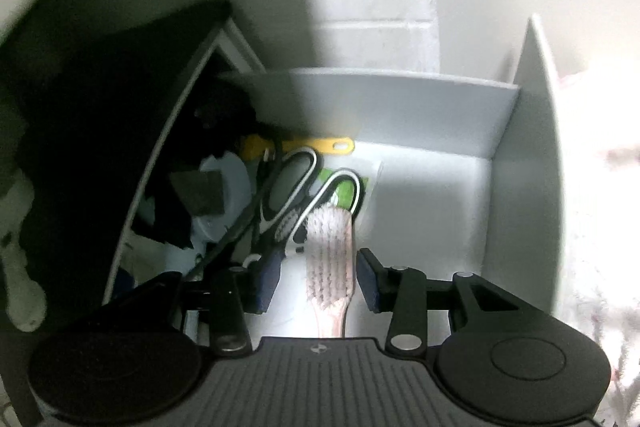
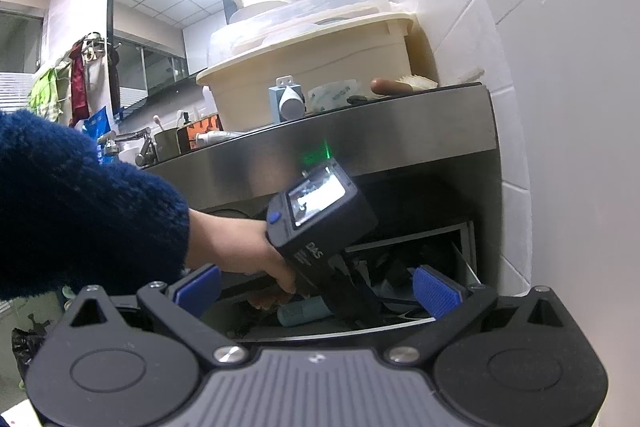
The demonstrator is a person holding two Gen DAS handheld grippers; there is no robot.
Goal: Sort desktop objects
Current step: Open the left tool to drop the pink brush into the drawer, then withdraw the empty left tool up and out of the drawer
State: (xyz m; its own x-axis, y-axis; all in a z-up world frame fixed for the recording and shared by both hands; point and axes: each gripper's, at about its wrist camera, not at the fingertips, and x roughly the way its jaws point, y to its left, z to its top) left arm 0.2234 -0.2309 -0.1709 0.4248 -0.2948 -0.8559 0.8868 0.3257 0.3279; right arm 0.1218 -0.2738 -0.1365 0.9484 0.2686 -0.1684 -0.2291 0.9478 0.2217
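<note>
A pink toothbrush point(image 1: 329, 251) lies bristles-up in the white drawer point(image 1: 432, 195), its head against the scissors' handles point(image 1: 290, 183). My left gripper point(image 1: 318, 277) points down over the brush with a blue pad on each side. Neither pad touches the brush; a gap shows on both sides, so it is open. In the right wrist view my right gripper point(image 2: 316, 289) stands wide open with nothing in it, facing the open drawer point(image 2: 420, 251) under the steel counter point(image 2: 360, 131). A hand point(image 2: 236, 247) holds the left gripper's body point(image 2: 320, 223) down into that drawer.
The drawer's left part holds a yellow tool point(image 1: 320, 145), a green packet point(image 1: 345, 191), a pale blue round item point(image 1: 230, 187) and dark clutter. A white divider point(image 1: 532, 131) bounds it on the right. On the counter stand a cream basin point(image 2: 312, 75) and small bottles; a blue sleeve point(image 2: 80, 203) fills the left.
</note>
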